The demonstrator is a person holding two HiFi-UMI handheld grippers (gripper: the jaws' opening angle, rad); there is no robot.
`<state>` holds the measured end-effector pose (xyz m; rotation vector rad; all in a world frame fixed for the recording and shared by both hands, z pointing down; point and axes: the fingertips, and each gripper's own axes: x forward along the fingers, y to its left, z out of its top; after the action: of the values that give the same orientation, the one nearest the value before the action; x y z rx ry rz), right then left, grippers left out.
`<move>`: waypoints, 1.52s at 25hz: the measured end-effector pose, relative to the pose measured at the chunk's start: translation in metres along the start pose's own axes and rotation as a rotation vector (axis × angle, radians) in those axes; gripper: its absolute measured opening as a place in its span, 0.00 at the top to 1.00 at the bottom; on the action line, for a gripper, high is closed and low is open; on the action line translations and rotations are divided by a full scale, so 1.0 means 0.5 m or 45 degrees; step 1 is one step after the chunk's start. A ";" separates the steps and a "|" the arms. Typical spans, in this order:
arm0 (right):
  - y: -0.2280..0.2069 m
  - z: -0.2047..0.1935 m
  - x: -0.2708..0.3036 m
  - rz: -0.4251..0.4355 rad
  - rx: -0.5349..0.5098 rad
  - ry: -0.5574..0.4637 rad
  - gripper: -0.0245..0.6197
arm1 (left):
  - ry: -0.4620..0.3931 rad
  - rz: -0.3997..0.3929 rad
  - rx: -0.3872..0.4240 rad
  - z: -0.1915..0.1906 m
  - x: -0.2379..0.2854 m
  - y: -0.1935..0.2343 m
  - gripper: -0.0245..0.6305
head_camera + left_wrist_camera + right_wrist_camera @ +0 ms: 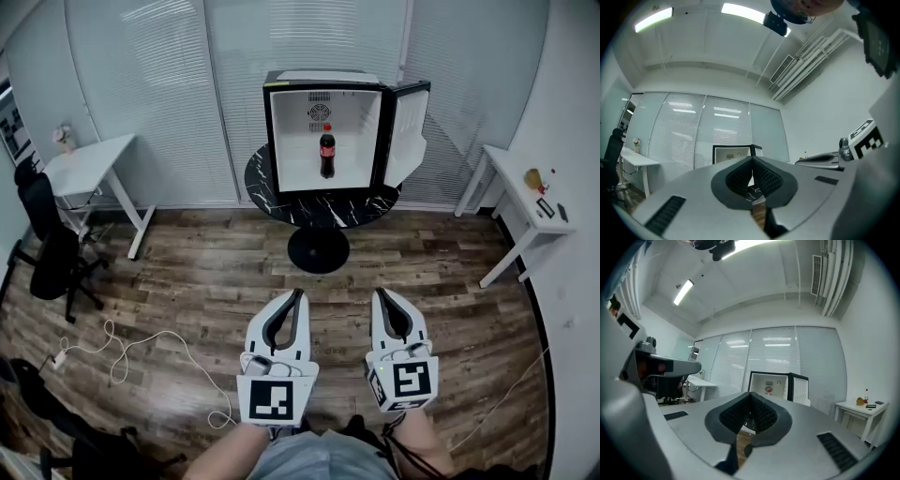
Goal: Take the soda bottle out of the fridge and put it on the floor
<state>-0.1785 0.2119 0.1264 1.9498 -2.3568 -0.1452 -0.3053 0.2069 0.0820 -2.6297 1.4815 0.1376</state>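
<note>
A dark soda bottle (327, 152) with a red cap and label stands upright inside a small open fridge (323, 133), whose door (410, 131) is swung out to the right. The fridge sits on a round black marble table (319, 202). In the right gripper view the fridge (777, 386) shows ahead with the bottle (769, 390) small inside. My left gripper (300, 295) and right gripper (381, 295) are held side by side low in the head view, well short of the table. Both are shut with nothing between the jaws. The left gripper (751, 161) also faces the fridge (733, 153).
A wood floor (206, 272) lies between me and the table. A white desk (94, 169) and black office chair (52, 253) stand at the left, with a white cable (131, 356) on the floor. Another white desk (530, 202) with small items stands at the right.
</note>
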 end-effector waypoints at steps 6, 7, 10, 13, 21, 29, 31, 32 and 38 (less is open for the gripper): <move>-0.008 0.005 0.037 -0.081 -0.018 -0.008 0.94 | 0.027 -0.013 -0.032 -0.039 0.008 0.049 0.94; -0.011 0.003 0.044 -0.088 -0.016 -0.006 0.94 | 0.036 -0.018 -0.034 -0.046 0.013 0.052 0.94; -0.027 -0.003 0.069 -0.108 -0.010 -0.003 0.94 | 0.053 -0.026 -0.030 -0.062 0.036 0.063 0.94; -0.043 -0.015 0.101 -0.112 0.000 -0.002 0.94 | 0.066 -0.026 -0.024 -0.079 0.068 0.074 0.94; -0.136 -0.062 0.248 -0.094 0.026 0.022 0.94 | 0.089 -0.026 -0.013 -0.128 0.241 0.082 0.94; -0.270 -0.085 0.440 -0.019 0.081 0.015 0.94 | 0.127 -0.009 0.050 -0.159 0.472 0.082 0.94; -0.297 -0.081 0.483 0.000 0.089 0.000 0.94 | 0.123 0.008 0.055 -0.159 0.519 0.086 0.94; -0.308 -0.079 0.503 0.010 0.092 -0.007 0.94 | 0.116 0.018 0.057 -0.157 0.541 0.088 0.94; -0.357 -0.073 0.595 0.057 0.098 -0.037 0.94 | 0.107 0.066 0.087 -0.155 0.630 0.110 0.94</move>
<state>-0.0556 -0.1143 0.1411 1.9389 -2.4572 -0.0815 -0.1880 -0.0990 0.1122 -2.5746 1.5516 -0.0184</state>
